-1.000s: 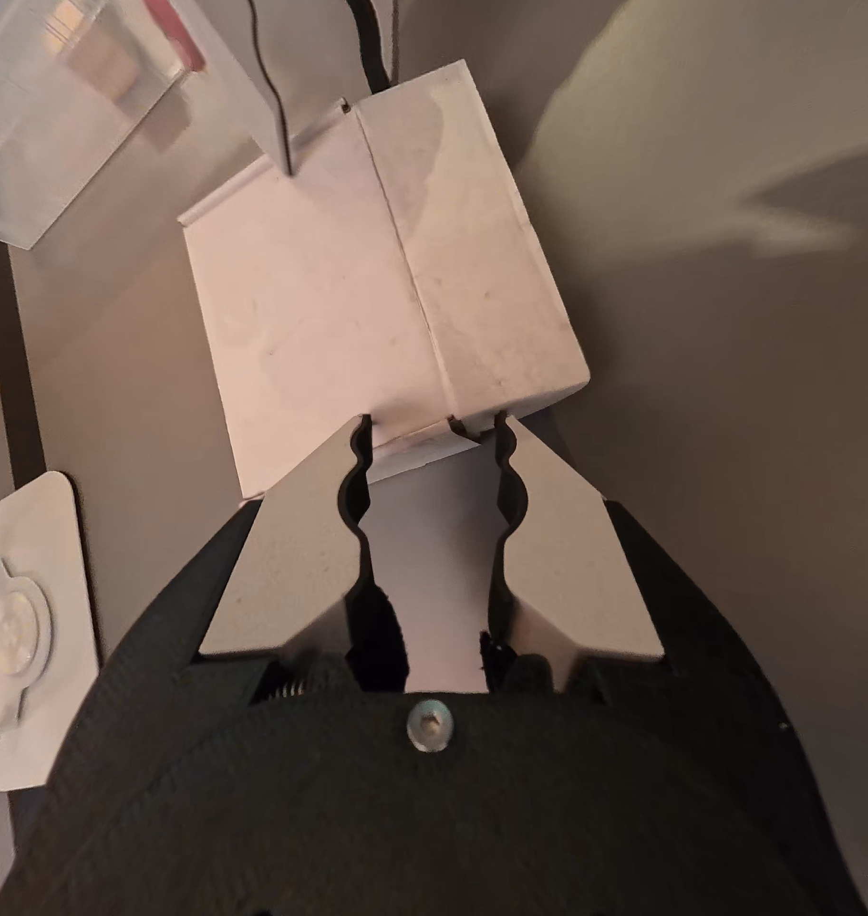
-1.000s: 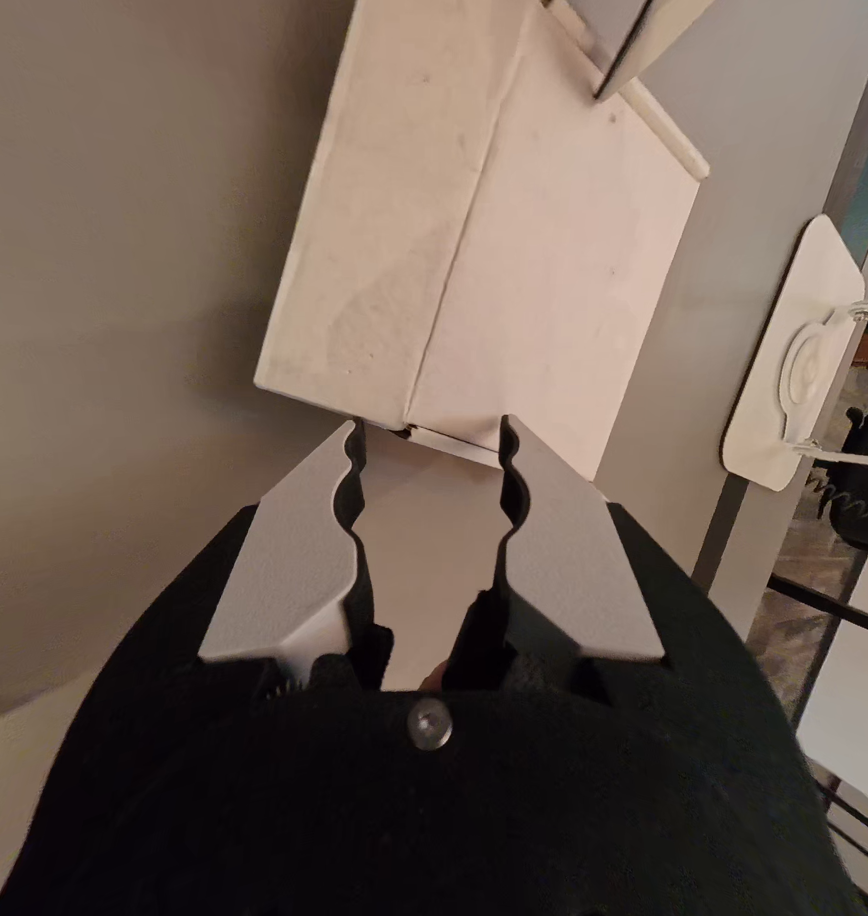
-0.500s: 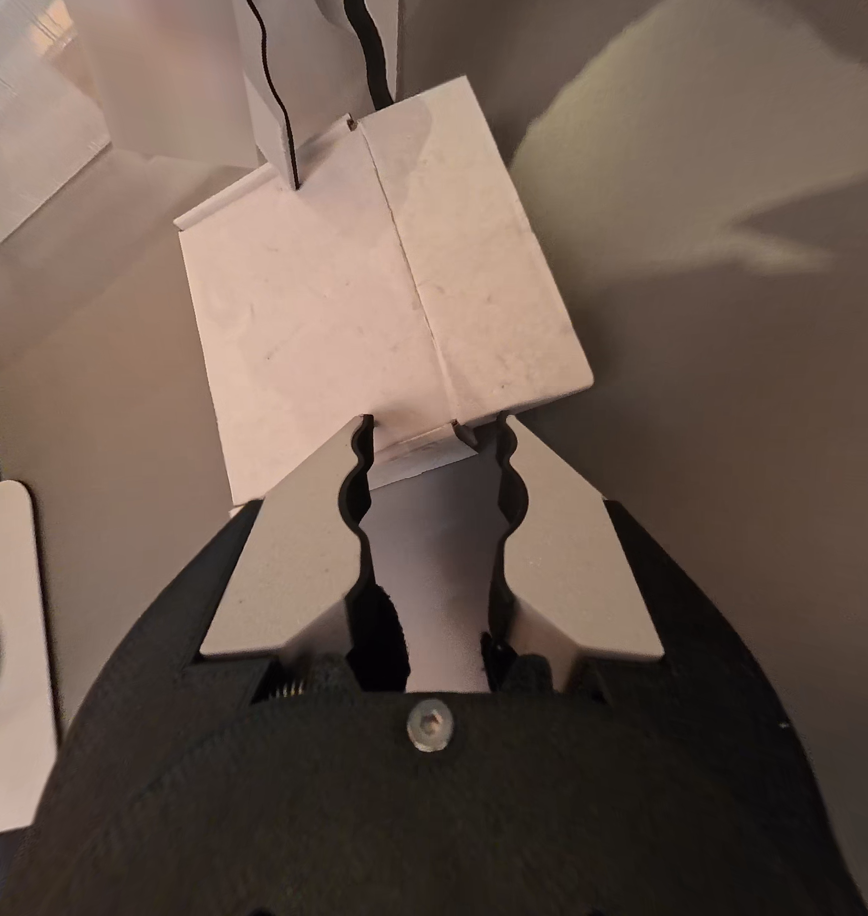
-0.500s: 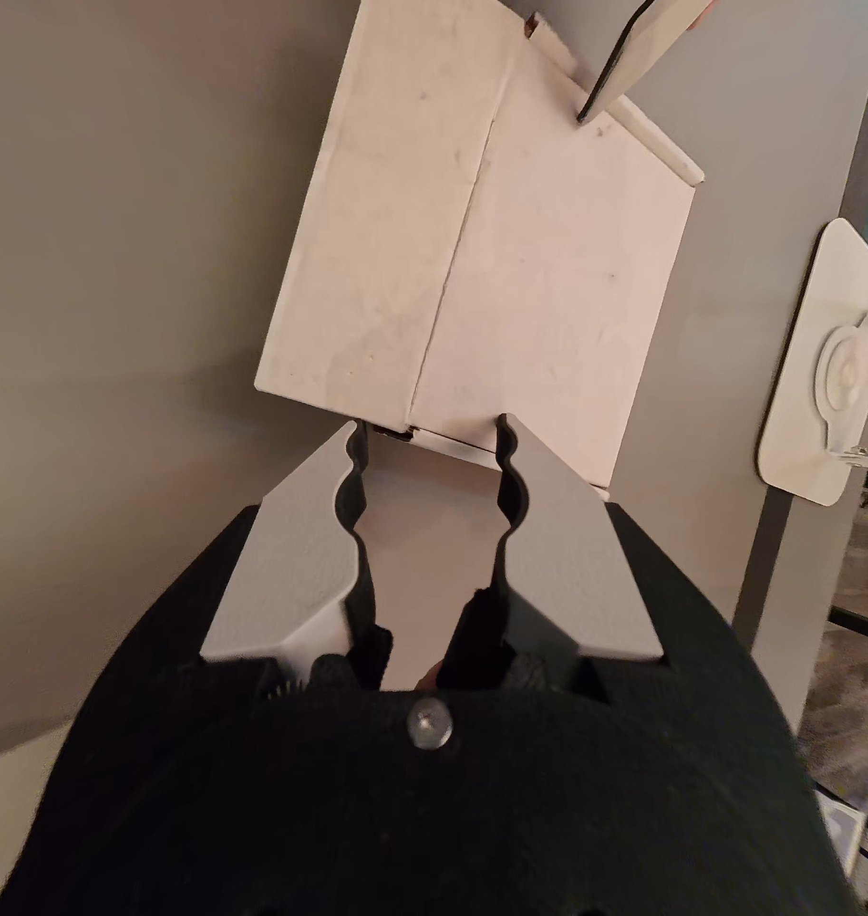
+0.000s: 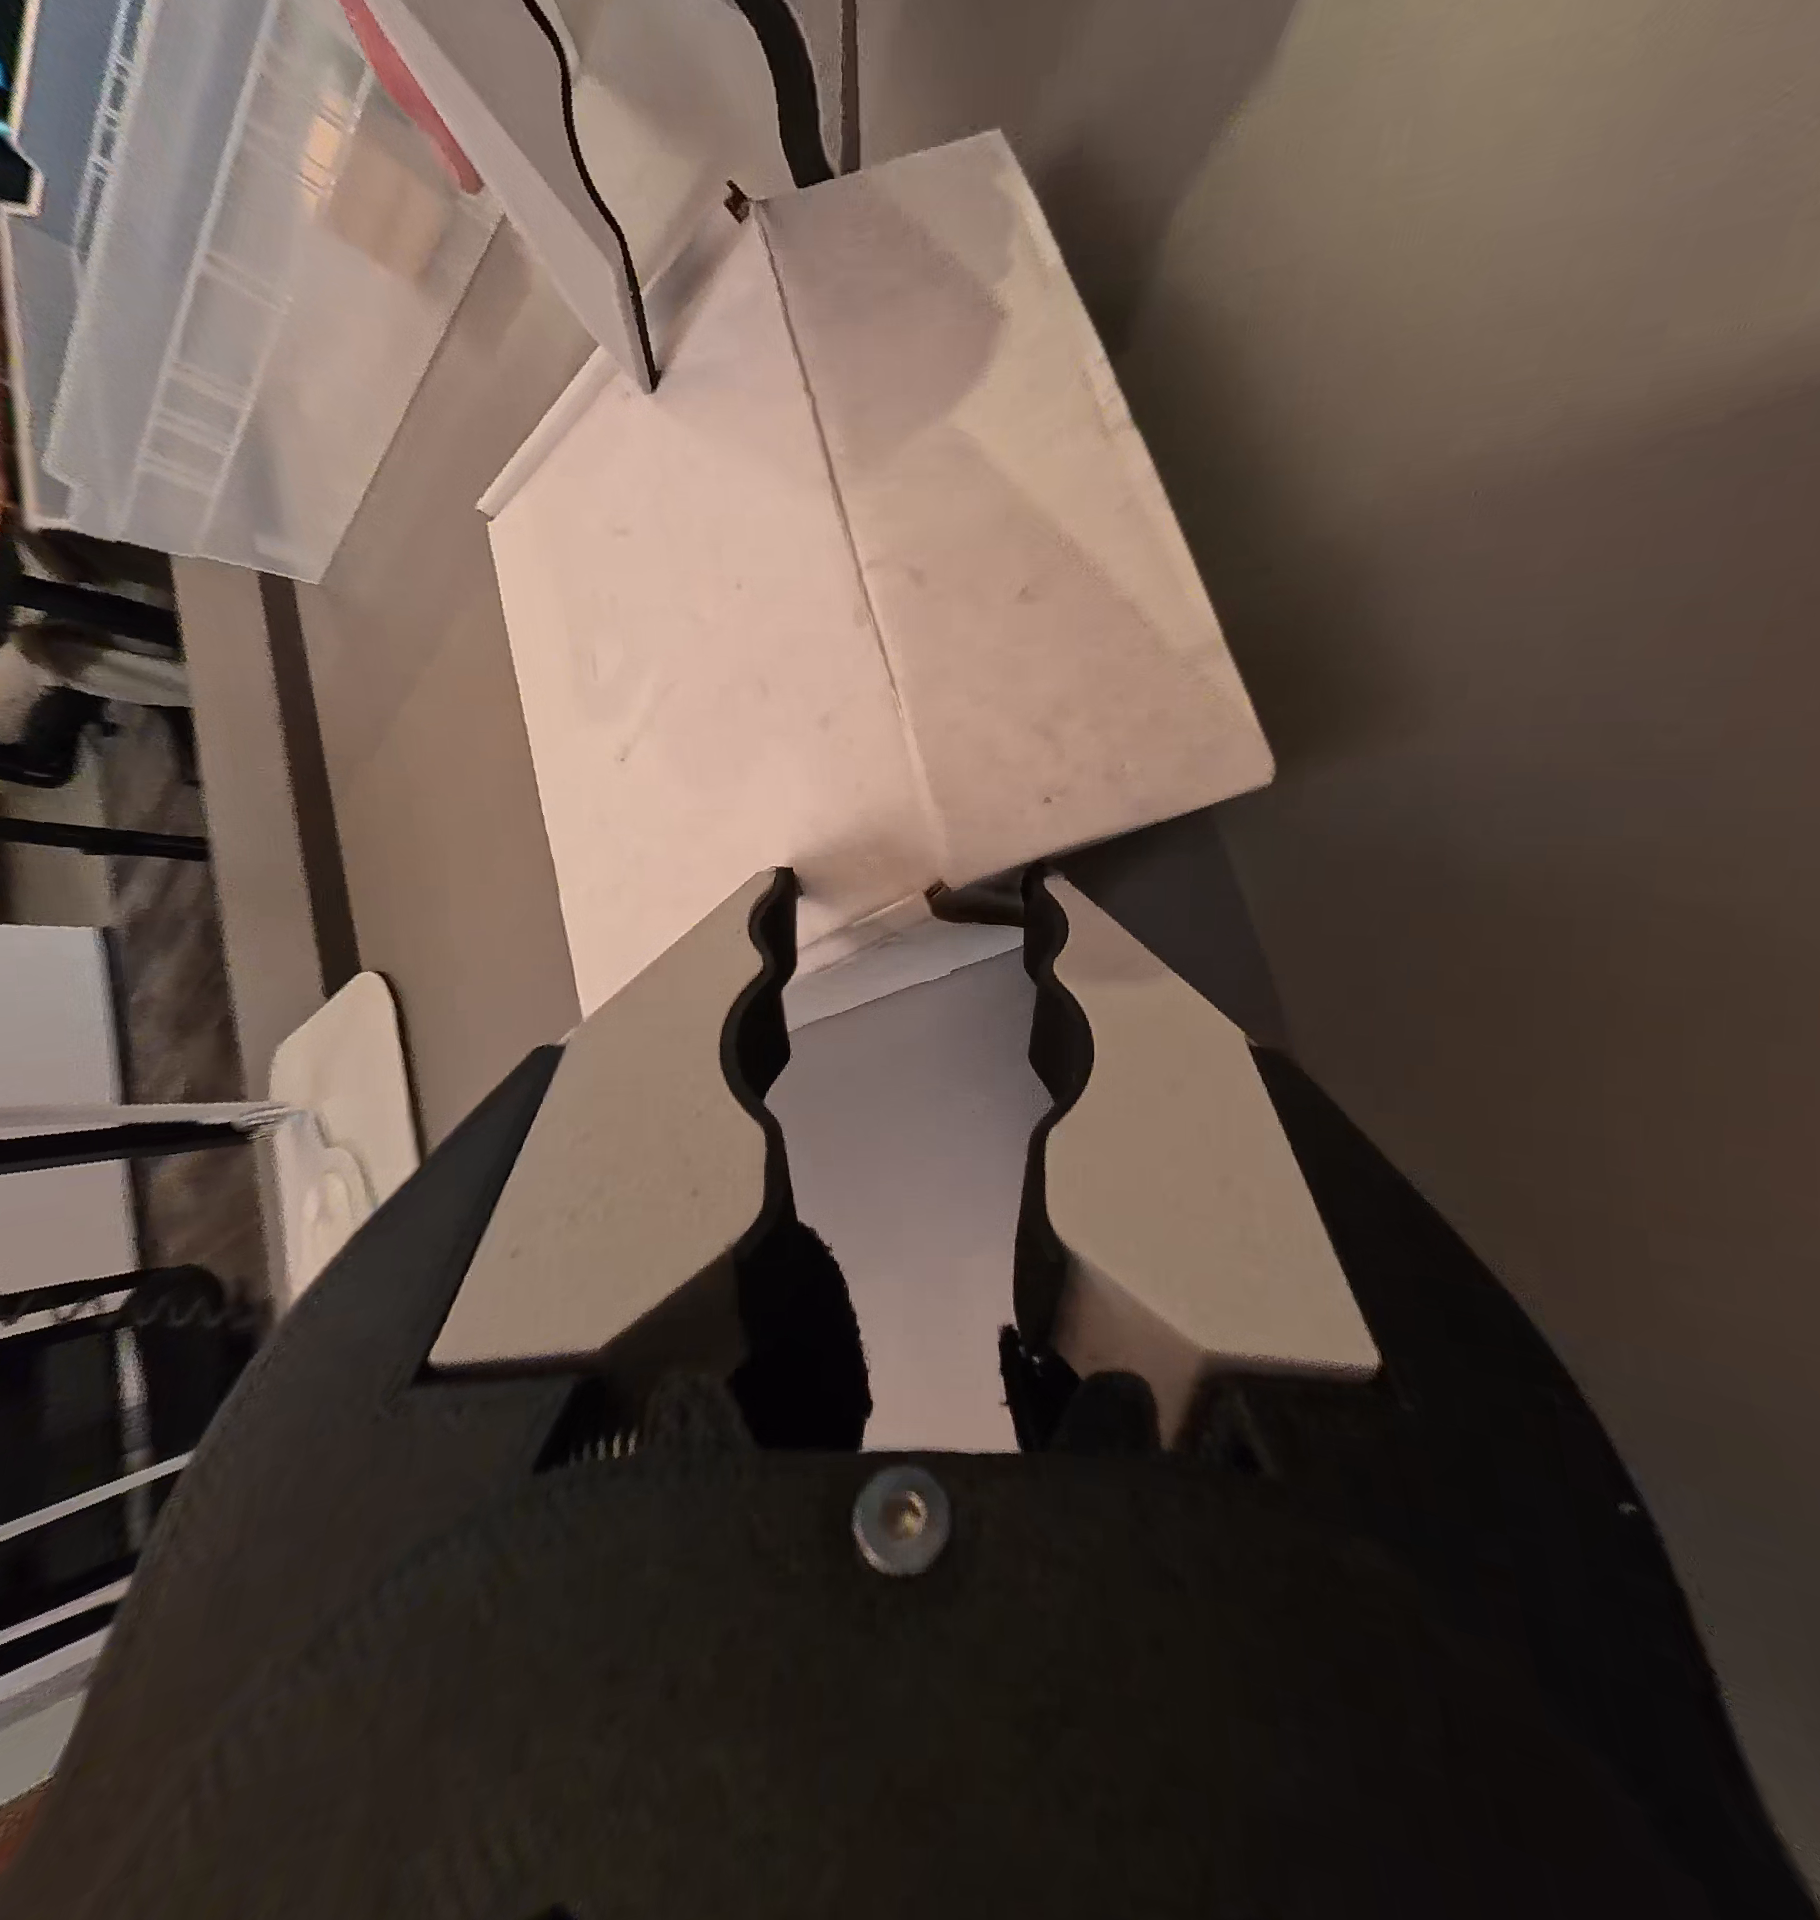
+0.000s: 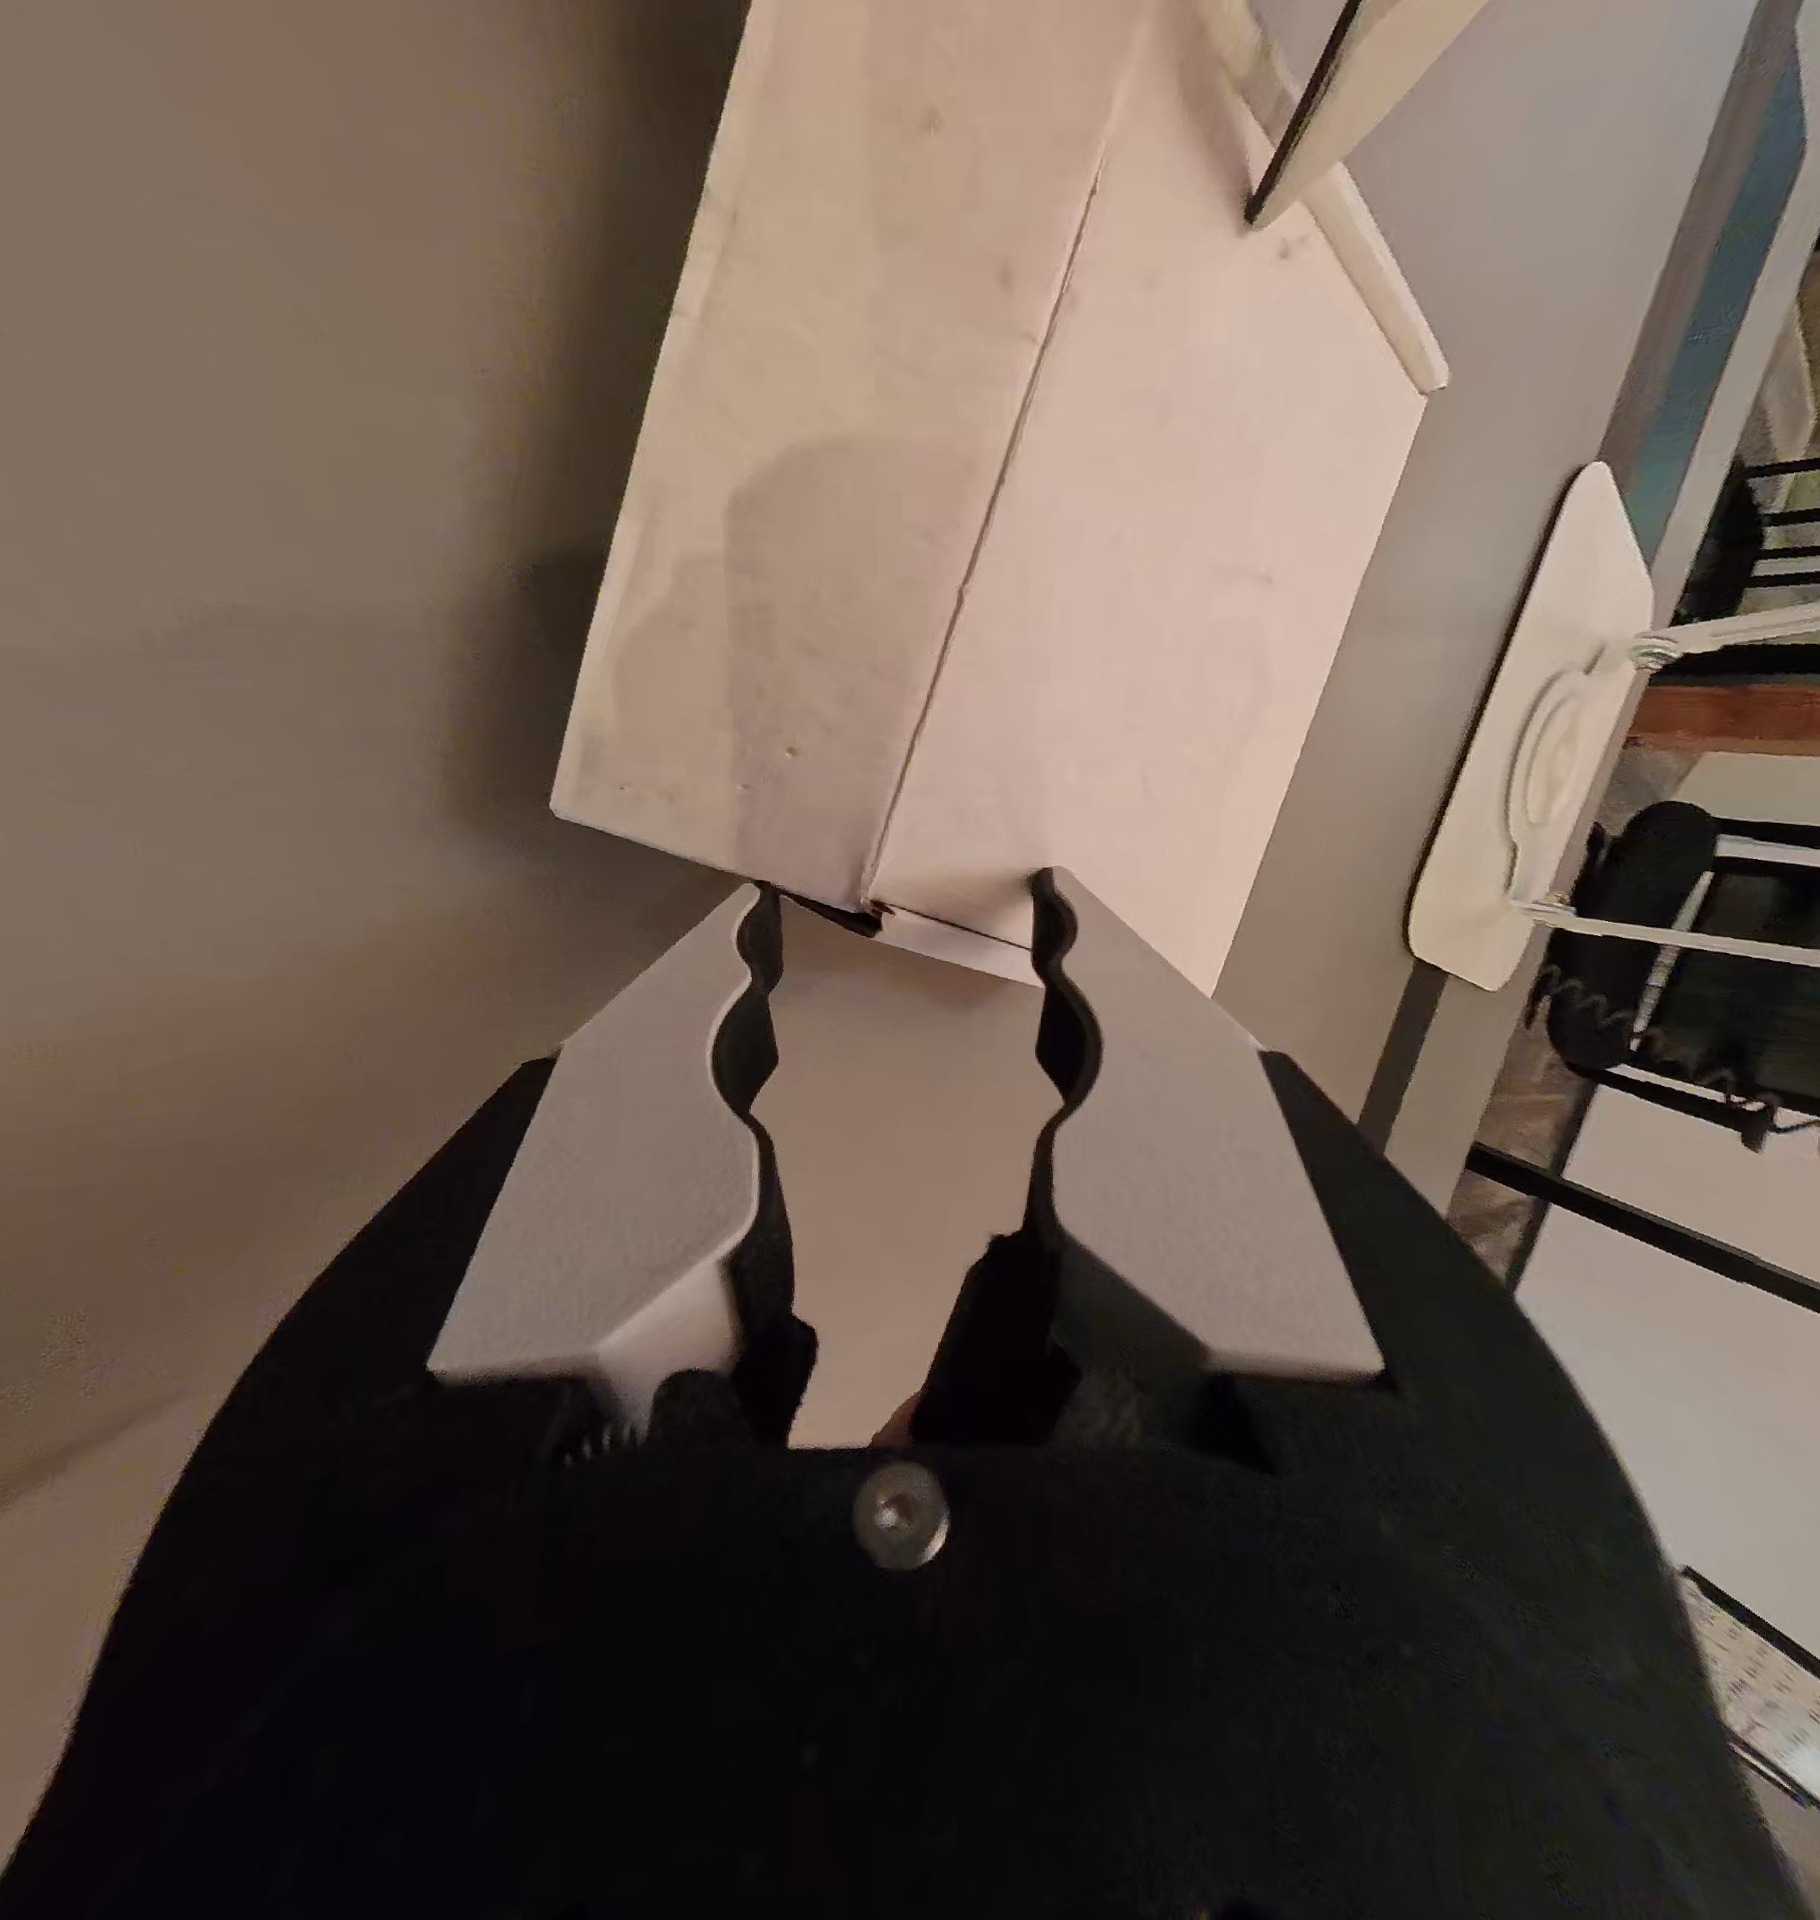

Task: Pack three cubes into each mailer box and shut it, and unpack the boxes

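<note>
While both grippers are pointed at it from opposite ends, there's just one white mailer box [image 5: 864, 623] in play here, closed up and sitting on the grey table [image 5: 1508, 727]. No cubes visible, so whatever's inside is hidden.

Left gripper [image 5: 906, 894]: its jaws are spread apart, fingertips right at the near end of the box where a small flap edge pokes out. I can't tell if they're actually touching the cardboard or just a hair off it. Nothing clamped.

Right gripper [image 6: 898, 899]: same deal from the other end, jaws apart, tips at the box's [image 6: 989, 520] near bottom edge, straddling the corner seam. In each view the other gripper's grey finger shows at the far end of the box [image 5: 594, 239].

Further out in the left view: one clear plastic bin [image 5: 241, 312] off to the far left, and one white adhesive wall hook plate [image 5: 340, 1122] by the table edge. The right view shows that kind of plate [image 6: 1529, 748] too, plus a black coiled cord [image 6: 1654, 1049] beyond it.

No readable writing or branding on the box, just scuffs.
</note>
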Action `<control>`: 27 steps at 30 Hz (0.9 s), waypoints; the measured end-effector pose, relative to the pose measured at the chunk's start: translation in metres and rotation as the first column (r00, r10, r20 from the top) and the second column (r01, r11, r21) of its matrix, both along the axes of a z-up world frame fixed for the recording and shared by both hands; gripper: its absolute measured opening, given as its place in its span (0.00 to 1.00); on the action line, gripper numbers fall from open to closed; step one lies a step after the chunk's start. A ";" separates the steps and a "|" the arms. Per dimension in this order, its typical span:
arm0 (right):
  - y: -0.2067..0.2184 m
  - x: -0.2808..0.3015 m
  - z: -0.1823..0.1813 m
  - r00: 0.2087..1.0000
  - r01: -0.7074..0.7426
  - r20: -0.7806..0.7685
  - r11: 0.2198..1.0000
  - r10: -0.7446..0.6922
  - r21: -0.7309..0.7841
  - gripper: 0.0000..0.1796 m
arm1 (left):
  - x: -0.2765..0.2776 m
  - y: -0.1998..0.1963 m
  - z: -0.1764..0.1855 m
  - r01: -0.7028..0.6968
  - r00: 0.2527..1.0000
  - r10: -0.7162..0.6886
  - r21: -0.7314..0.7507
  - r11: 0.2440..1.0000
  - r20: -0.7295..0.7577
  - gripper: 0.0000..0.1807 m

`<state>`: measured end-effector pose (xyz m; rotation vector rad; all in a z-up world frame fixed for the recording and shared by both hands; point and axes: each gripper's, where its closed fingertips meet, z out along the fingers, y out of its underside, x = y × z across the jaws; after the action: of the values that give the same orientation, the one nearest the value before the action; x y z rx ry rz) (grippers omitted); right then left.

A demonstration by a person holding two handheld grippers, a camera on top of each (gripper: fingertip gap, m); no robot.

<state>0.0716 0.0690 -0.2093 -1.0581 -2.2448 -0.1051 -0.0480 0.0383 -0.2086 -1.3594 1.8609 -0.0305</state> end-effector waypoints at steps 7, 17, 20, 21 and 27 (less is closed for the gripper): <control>0.001 0.000 -0.001 1.000 0.011 -0.018 0.998 -0.010 0.060 0.26 | 0.000 0.003 -0.002 -0.014 1.000 0.017 0.102 0.995 -0.022 0.23; 0.000 0.001 0.000 1.000 -0.004 -0.006 1.000 0.004 -0.030 0.27 | -0.001 0.001 0.001 0.036 0.999 -0.036 -0.038 0.999 0.004 0.24; 0.000 0.001 0.000 1.000 -0.006 -0.002 0.999 0.006 -0.041 0.27 | -0.001 0.000 0.001 0.052 0.999 -0.052 -0.069 0.996 0.009 0.24; 0.000 0.001 0.000 1.000 -0.009 -0.003 0.999 0.008 -0.044 0.26 | -0.001 0.000 0.002 0.056 0.998 -0.056 -0.062 0.996 0.003 0.23; -0.001 0.002 0.002 0.999 -0.016 0.027 0.991 0.019 -0.133 0.26 | -0.001 0.001 0.001 0.053 0.999 -0.053 -0.048 0.997 0.001 0.23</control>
<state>0.0731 0.0680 -0.2070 -1.1127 -2.3128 0.0381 -0.0494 0.0390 -0.2074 -1.3419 1.9076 -0.1021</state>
